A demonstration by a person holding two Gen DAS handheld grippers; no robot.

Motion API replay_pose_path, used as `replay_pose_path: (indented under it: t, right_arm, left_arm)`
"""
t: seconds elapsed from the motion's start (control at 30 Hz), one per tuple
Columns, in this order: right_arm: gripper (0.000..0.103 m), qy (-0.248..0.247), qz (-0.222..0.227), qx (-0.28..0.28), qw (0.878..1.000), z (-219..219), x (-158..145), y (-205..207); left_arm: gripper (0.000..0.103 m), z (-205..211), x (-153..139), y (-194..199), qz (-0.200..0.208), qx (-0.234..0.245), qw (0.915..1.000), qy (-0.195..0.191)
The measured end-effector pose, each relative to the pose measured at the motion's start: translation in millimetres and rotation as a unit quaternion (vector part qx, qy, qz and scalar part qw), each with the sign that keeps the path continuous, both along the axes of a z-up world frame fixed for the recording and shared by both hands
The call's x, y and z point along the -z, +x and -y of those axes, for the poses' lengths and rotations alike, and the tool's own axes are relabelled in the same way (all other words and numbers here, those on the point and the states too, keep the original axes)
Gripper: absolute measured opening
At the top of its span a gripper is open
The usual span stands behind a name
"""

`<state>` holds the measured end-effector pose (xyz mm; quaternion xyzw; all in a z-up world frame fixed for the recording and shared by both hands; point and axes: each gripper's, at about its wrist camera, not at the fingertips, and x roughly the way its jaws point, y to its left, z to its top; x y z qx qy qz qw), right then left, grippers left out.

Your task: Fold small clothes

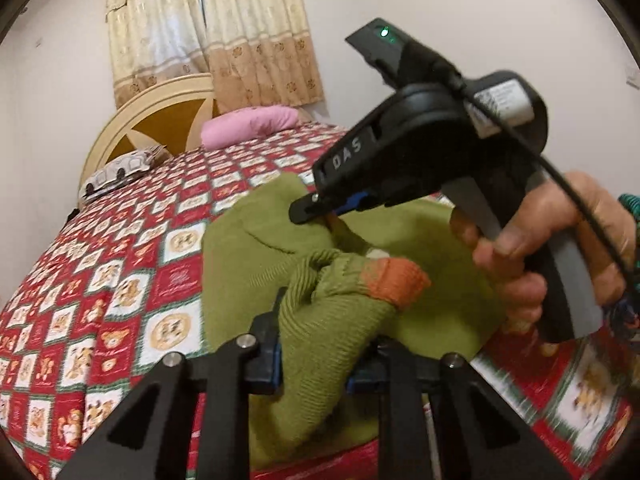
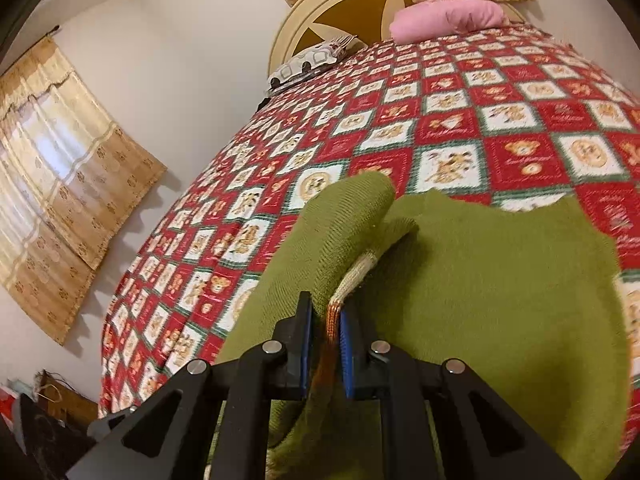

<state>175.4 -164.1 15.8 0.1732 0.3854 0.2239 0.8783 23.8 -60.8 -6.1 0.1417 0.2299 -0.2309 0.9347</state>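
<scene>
White walls close off our room, with tan patterned curtains (image 1: pixel 212 36) hung over the window behind a round cream headboard (image 2: pixel 340 4). Most of what we see is the bed, spread with a red-and-white checked quilt (image 1: pixel 120 248) printed with bears. At its head lie a pink pillow (image 1: pixel 250 126) and, beside it, a pale pillow with dark shapes (image 2: pixel 308 62).

On the quilt's near side lies the green sweater (image 2: pixel 500 280), rumpled, its body spread flat and a ribbed sleeve bunched up over it. The sleeve ends in an orange cuff (image 1: pixel 396 284).

Our right gripper (image 2: pixel 326 344) is clamped on a knit edge of the sweater, orange and cream stripes pinched between its blue pads. In the left view we see that same tool reaching in from the right, held by a hand (image 1: pixel 560 248) around its grey handle.

Our left gripper (image 1: pixel 316 364) has the green sleeve fabric between its fingers, which sit narrowly apart; we cannot tell whether they press on it.
</scene>
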Motion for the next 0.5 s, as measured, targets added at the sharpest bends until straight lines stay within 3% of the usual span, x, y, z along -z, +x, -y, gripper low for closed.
replay_pose_path:
  t: [0.5]
  right_arm:
    - [0.012, -0.087, 0.018, 0.035, 0.995, 82, -15, -9]
  left_arm:
    - [0.022, 81, -5, 5, 0.002, 0.074, 0.9971, -0.014]
